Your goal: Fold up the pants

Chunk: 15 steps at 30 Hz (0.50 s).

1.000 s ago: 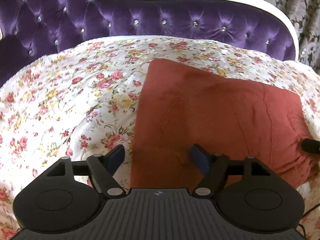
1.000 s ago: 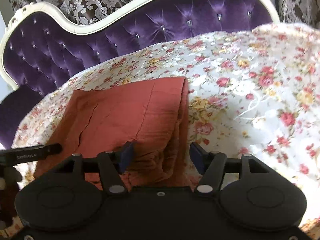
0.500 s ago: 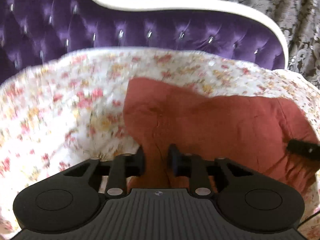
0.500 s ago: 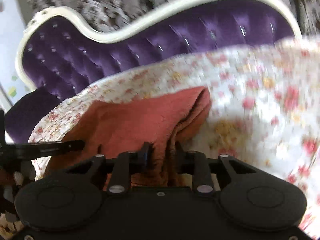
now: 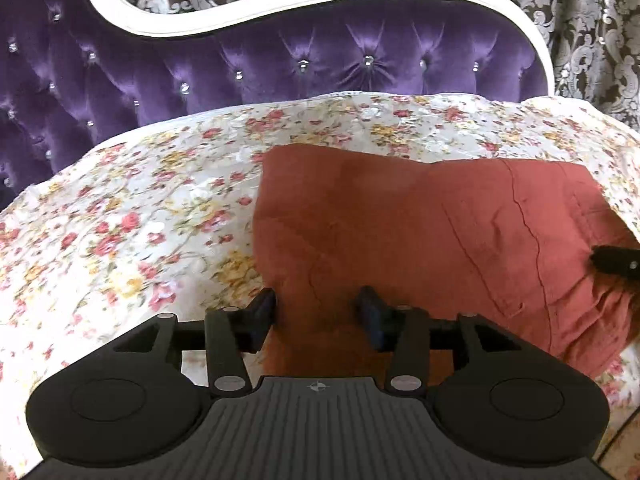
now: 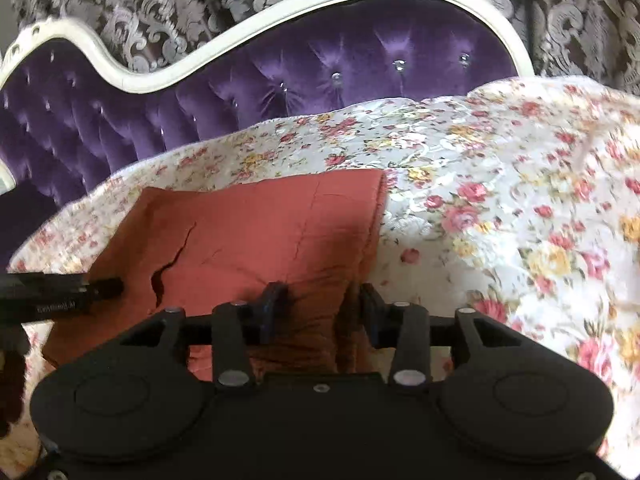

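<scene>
Rust-red pants (image 5: 440, 232) lie folded into a flat rectangle on a floral bedspread (image 5: 140, 208). My left gripper (image 5: 318, 308) is open, its jaws astride the near left edge of the pants. The pants also show in the right wrist view (image 6: 260, 232). My right gripper (image 6: 320, 306) is open, its jaws astride the bunched near right edge of the pants. The right gripper's finger tip (image 5: 616, 262) shows at the right edge of the left wrist view. The left gripper's finger (image 6: 60, 294) shows at the left of the right wrist view.
A purple tufted headboard (image 5: 280, 64) with a white frame stands behind the bed, also in the right wrist view (image 6: 320, 64). Patterned curtains (image 6: 200, 12) hang behind it. The floral bedspread (image 6: 520, 200) spreads to the right of the pants.
Both grippers were open a second ago, shut on the near edge of the pants half a second ago, and have now opened, letting the cloth go. The pants lie flat.
</scene>
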Tool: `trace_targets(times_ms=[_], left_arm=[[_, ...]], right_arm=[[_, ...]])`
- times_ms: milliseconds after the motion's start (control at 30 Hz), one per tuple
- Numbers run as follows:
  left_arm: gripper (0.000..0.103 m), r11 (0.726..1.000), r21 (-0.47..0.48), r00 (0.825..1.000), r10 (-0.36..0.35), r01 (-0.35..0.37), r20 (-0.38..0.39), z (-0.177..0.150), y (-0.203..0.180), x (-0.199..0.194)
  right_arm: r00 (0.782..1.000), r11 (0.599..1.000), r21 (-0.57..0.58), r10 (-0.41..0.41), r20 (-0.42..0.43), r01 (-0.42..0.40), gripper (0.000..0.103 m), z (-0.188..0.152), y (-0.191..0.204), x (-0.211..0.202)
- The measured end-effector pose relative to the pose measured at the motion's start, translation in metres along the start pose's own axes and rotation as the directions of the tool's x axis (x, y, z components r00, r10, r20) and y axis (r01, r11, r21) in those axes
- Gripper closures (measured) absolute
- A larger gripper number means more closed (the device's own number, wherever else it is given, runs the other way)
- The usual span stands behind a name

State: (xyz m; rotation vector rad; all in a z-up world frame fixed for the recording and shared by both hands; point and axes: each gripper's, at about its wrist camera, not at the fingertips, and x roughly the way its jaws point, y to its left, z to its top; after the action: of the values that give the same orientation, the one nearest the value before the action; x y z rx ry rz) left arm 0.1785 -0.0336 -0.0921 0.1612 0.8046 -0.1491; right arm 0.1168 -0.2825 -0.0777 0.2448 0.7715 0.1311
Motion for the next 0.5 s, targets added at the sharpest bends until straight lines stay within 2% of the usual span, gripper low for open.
trace_targets(times_ms=[133, 167, 233, 333, 467, 500], left_arm=[[0.058, 0.996, 0.001, 0.995, 0.086, -0.086, 0.056, -0.002, 0.001, -0.033], [0.058, 0.995, -0.004, 0.993, 0.095, -0.095, 0.075, -0.004, 0.000, -0.041], [0.057, 0.998, -0.015, 0.995, 0.068, -0.067, 0.076, -0.005, -0.002, -0.047], [0.057, 0.999, 0.012, 0.999, 0.032, -0.033, 0.030, -0.013, -0.016, -0.041], [0.053, 0.997, 0.040, 0.997, 0.072, -0.072, 0.013, -0.031, -0.027, -0.032], [0.051, 0.996, 0.039, 0.997, 0.075, -0.075, 0.010, -0.033, -0.027, -0.030]], right_arm=[[0.991, 0.991, -0.081, -0.102, 0.082, 0.109, 0.052, 0.004, 0.020, -0.025], [0.988, 0.989, -0.098, -0.099, 0.115, 0.111, 0.052, 0.004, 0.026, -0.031], [0.988, 0.990, -0.120, -0.056, 0.145, 0.073, 0.053, 0.003, 0.037, -0.041], [0.993, 0.987, -0.160, -0.001, 0.119, 0.020, 0.058, -0.004, 0.054, -0.038], [1.000, 0.985, -0.170, -0.008, 0.018, 0.011, 0.060, -0.019, 0.056, -0.018], [1.000, 0.985, -0.172, -0.018, 0.020, 0.021, 0.060, -0.023, 0.056, -0.016]])
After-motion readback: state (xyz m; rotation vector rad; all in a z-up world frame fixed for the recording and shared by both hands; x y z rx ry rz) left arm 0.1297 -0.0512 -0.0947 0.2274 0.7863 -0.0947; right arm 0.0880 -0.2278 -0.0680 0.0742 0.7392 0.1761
